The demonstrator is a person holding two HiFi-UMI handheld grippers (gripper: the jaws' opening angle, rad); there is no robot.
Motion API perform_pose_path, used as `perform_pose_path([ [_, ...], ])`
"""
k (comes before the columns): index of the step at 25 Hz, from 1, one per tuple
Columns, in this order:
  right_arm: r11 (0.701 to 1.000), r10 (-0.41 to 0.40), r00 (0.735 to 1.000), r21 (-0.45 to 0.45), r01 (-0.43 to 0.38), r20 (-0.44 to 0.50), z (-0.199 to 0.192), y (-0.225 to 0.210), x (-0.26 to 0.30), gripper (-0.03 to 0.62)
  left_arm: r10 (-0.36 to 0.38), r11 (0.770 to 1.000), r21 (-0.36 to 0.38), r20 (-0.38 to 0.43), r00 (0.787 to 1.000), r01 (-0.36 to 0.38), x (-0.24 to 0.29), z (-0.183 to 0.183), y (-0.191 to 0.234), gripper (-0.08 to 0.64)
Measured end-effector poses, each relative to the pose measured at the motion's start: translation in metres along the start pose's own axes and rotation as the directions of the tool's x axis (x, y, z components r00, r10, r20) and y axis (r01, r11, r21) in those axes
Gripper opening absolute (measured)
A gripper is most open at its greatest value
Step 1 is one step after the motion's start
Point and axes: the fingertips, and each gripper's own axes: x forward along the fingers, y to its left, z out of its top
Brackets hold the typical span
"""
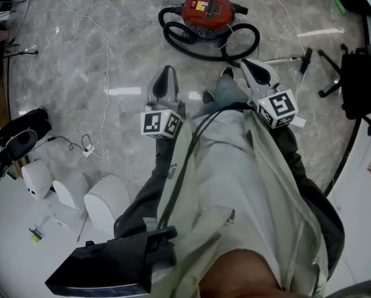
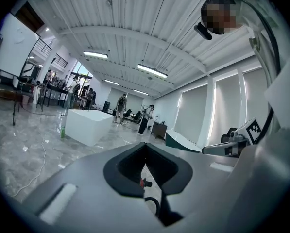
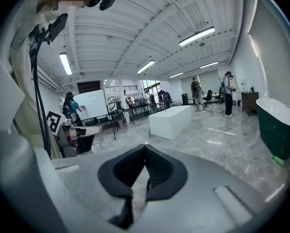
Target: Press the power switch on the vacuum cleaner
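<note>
I hold both grippers in front of me at about waist height, well apart from the vacuum (image 1: 207, 8). The vacuum is red and round and stands on the grey marble floor (image 1: 79, 54) ahead of my feet, at the top of the head view. Its black hose (image 1: 235, 42) lies in loops around it on the side nearer to me. The power switch is too small for me to make out.

The left gripper (image 1: 166, 72) points forward and is clenched. In the left gripper view its dark pads (image 2: 127, 171) meet at the tips, and the hollow between them holds nothing. Through this hollow I see only a small red piece of the vacuum (image 2: 143, 182) on the floor far below.

The right gripper (image 1: 248, 63) is clenched in the same way. In the right gripper view its tips touch and only floor shows between the pads (image 3: 166, 176).

A thin white cable (image 1: 106, 73) runs over the floor to the left of the vacuum. A black chair (image 1: 359, 85) stands at the right. Both gripper views show a white box (image 3: 170, 121) further away in the hall.
</note>
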Motion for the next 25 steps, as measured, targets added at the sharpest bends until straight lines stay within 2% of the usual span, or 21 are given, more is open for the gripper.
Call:
perform_pose_path([
  [6,0.995,0.084,0.996,-0.048,-0.083,0.028,0.034,-0.031,0.043,0.002,0.072,0.997,0.028,0.060,0.996,-0.074,0.031,0.029,0.014,0.006],
  [12,0.990,0.128,0.991,-0.061,-0.127,0.022,0.040,-0.054,0.062,0.002,0.098,0.995,0.025,0.072,0.993,-0.100,0.053,0.024,0.014,0.006],
  [19,0.997,0.070,0.998,-0.010,-0.070,0.006,0.038,-0.088,0.065,0.002,0.041,0.999,0.027,0.004,0.999,-0.041,0.099,0.022,0.006,0.005],
  [21,0.999,0.044,0.999,-0.002,-0.044,0.010,0.039,-0.098,0.068,0.002,0.008,1.000,0.030,-0.024,1.000,-0.007,0.116,0.018,0.004,0.005],
  [25,0.997,-0.061,0.998,0.051,0.061,0.008,0.038,-0.106,0.068,0.002,-0.091,0.995,0.026,-0.099,0.991,0.094,0.145,0.014,0.007,0.006],
])
